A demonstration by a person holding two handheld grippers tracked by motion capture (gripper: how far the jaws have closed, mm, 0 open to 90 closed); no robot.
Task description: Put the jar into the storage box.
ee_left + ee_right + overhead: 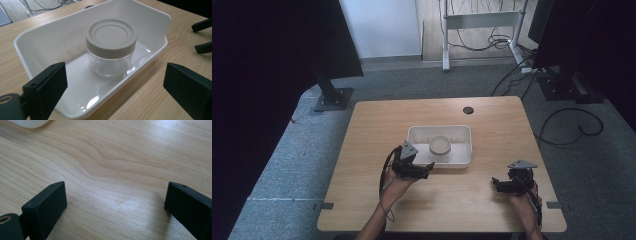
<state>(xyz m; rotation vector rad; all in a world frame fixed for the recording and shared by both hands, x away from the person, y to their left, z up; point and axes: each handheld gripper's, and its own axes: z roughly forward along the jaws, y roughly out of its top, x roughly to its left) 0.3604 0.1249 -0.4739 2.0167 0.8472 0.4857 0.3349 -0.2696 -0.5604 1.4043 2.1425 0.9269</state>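
Jar (111,47): clear body, beige screw lid on top, standing upright inside the white tray; in the high view it sits a little right of the tray's middle (440,147).
Left gripper (424,170): held just at the tray's near rim, towards its left end, pointing at the jar; its jaws stand wide apart with nothing between them and touch neither the jar nor, as far as the left gripper view shows, the tray.
Left hand (396,189): comes up from the bottom edge of the high view, wrapped round the gripper's handle, a black cable looping beside the wrist.
Tray (30,37): white, shallow, rectangular with rounded corners, lying flat on the table with its long side across; the jar is the one thing in it.
Table (377,120): light wood grain, with a dark round hole near its far edge beyond the tray.
Right gripper (495,183): low over bare wood near the table's front right, well apart from the tray; jaws spread wide, empty, pointing leftwards.
Right hand (524,202): grips the handle from below, near the table's front edge.
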